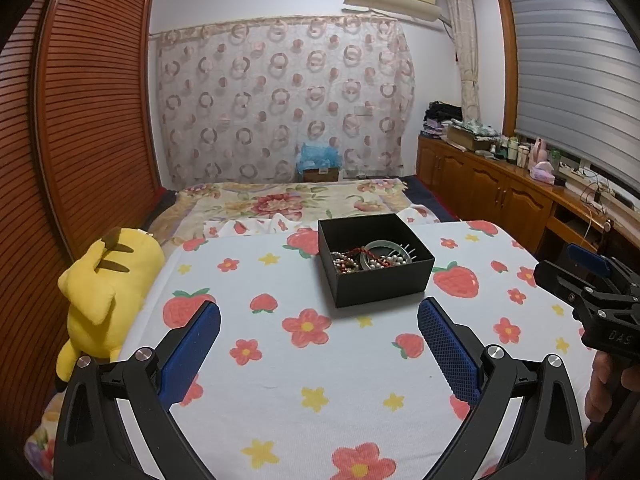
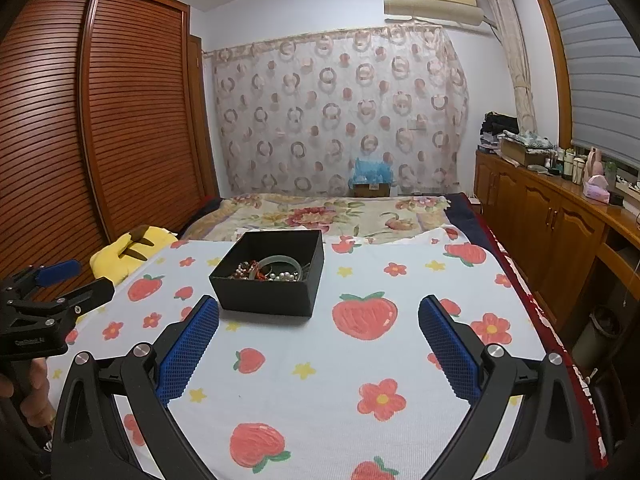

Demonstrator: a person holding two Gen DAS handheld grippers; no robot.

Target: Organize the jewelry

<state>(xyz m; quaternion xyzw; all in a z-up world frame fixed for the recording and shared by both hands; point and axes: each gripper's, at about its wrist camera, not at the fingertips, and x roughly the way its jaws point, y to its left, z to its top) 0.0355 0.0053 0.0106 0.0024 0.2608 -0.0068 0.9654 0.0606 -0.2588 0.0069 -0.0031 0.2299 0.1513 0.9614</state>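
Black box, cardboard-looking, matte, rectangular, open-topped, resting on a white cloth printed with red strawberries, red flowers and yellow stars. Inside, heaped in the near part: white pearl-like beads, round and glossy; small dark red beads on strings; a smooth pale grey-green bangle, ring-shaped, leaning over the tangle; thin metal prongs poking up at the right wall. Long axis of the box running roughly left to right, skewed a little so that one corner points toward the cameras. From the right wrist view, same box left of centre, bangle arching over the beads.

Left claw wide apart, empty, touching nothing; blue pads ridged in a fine mesh pattern, on black hard-plastic arms with silver bolts. Box just beyond and between the tips, apart from both. Right claw likewise spread wide, empty, left pad tip near the box's front wall but whether touching cannot be told. Each claw also seen side-on at the edge of the other's view, a hand gripping the handle beneath.

Soft yellow plush lying at the cloth's left edge, beside a slatted reddish-brown wardrobe. Floral blanket on the bed beyond the cloth.
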